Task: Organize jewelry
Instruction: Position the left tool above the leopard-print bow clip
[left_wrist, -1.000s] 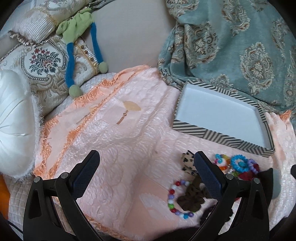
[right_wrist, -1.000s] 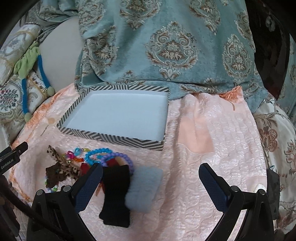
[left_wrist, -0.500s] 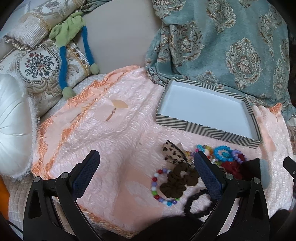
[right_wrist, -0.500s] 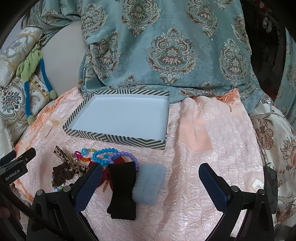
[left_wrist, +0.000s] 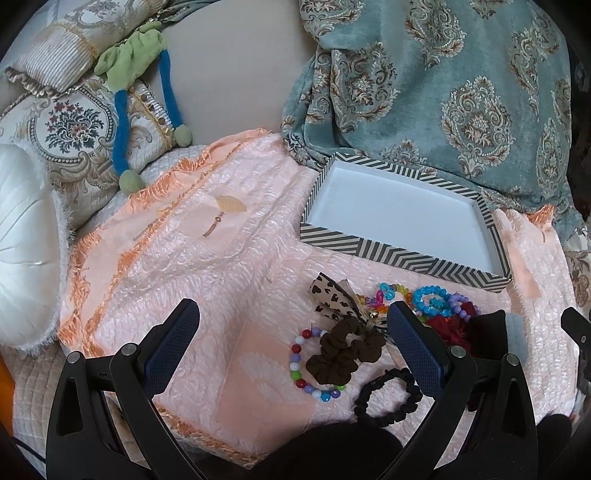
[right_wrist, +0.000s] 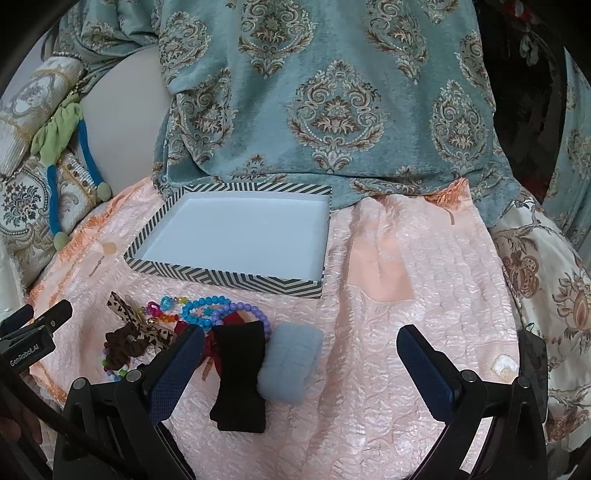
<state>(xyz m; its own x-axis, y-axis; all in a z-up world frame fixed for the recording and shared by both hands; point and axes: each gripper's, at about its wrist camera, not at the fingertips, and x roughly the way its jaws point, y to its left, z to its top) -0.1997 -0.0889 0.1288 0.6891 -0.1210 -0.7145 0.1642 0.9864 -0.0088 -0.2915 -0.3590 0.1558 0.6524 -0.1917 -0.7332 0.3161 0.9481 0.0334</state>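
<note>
An empty white box with a black-and-white zigzag rim (left_wrist: 402, 254) (right_wrist: 225, 275) sits on a pink quilted cloth. In front of it lies a pile of accessories: a brown scrunchie (left_wrist: 345, 350), a multicolour bead bracelet (left_wrist: 299, 365), a black scrunchie (left_wrist: 388, 397), a leopard bow (left_wrist: 330, 297), blue and purple bead bracelets (right_wrist: 210, 310), a black bow (right_wrist: 240, 373) and a grey-blue fuzzy band (right_wrist: 290, 360). My left gripper (left_wrist: 291, 332) hovers open just left of the pile. My right gripper (right_wrist: 301, 350) is open above the fuzzy band.
Ornate cushions (left_wrist: 70, 125), a white fluffy pillow (left_wrist: 26, 251) and a green and blue soft toy (left_wrist: 129, 74) crowd the left. A teal patterned throw (right_wrist: 332, 92) drapes behind the box. Bare pink cloth (right_wrist: 424, 295) lies right of the pile.
Both grippers have drawn back and shifted, so the box and the pile now sit farther away and more toward the centre of each view. Nothing was picked up.
</note>
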